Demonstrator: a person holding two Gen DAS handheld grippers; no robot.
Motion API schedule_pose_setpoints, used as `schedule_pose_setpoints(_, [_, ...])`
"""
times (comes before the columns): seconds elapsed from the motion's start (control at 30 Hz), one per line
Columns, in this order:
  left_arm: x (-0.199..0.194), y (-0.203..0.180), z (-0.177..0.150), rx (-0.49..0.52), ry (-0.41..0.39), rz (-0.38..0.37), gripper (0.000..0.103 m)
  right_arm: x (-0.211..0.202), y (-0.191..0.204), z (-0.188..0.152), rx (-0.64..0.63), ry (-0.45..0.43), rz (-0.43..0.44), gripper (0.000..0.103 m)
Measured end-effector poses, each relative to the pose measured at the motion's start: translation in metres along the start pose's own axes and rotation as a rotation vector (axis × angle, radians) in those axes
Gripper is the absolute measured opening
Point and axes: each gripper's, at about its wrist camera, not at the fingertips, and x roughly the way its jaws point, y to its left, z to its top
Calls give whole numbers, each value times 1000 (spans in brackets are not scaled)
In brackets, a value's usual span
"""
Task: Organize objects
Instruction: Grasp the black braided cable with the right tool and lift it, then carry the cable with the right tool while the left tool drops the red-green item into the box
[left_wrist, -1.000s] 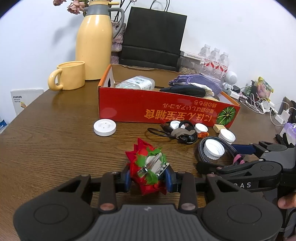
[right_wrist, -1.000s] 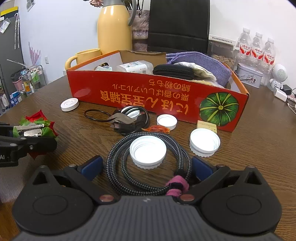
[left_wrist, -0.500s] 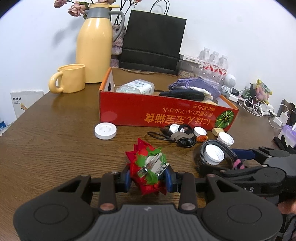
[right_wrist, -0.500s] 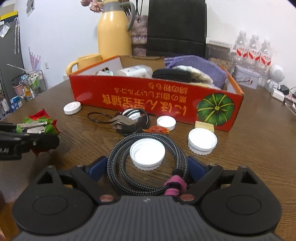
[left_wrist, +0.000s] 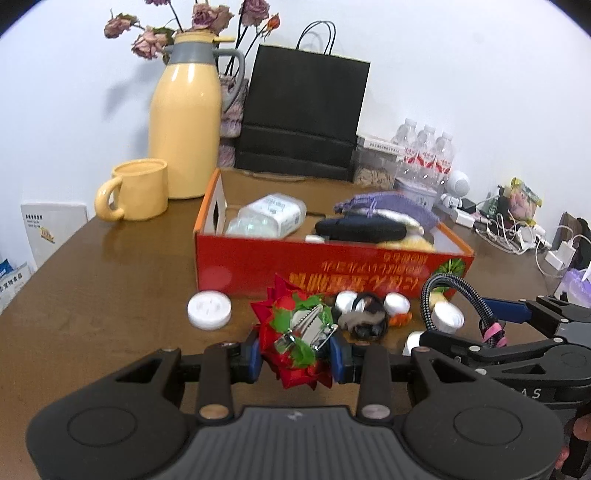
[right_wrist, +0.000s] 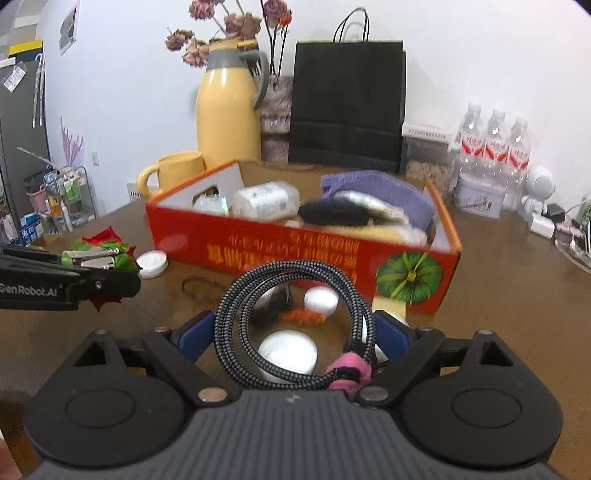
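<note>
Both claws tilt down, left claw (left_wrist: 295, 354) pinching the bow (left_wrist: 293, 338).

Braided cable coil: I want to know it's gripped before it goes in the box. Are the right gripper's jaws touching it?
Touching. In the right wrist view the right gripper has both blue jaws against opposite sides of the braided cable coil.

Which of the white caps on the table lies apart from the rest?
The flat white cap left of the red bow: it lies alone by the red box's left corner, while the other caps cluster near the coiled cable.
</note>
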Motion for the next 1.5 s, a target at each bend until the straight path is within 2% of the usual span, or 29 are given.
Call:
schedule_pose_setpoints(0.37, [12, -7, 50, 6, -73, -9, 33, 7, -8, 51, 1, -82, -20, 91])
schedule_pose_setpoints(0.67, [44, -9, 83, 2, -77, 2, 33, 35, -20, 80, 24, -103, -31, 91])
schedule_pose_setpoints(1.03, [90, -8, 114, -1, -60, 32, 33, 71, -38, 101, 42, -115, -33, 91])
schedule_pose_setpoints(1.5, [143, -12, 134, 25, -33, 58, 33, 115, -63, 113, 34, -70, -39, 92])
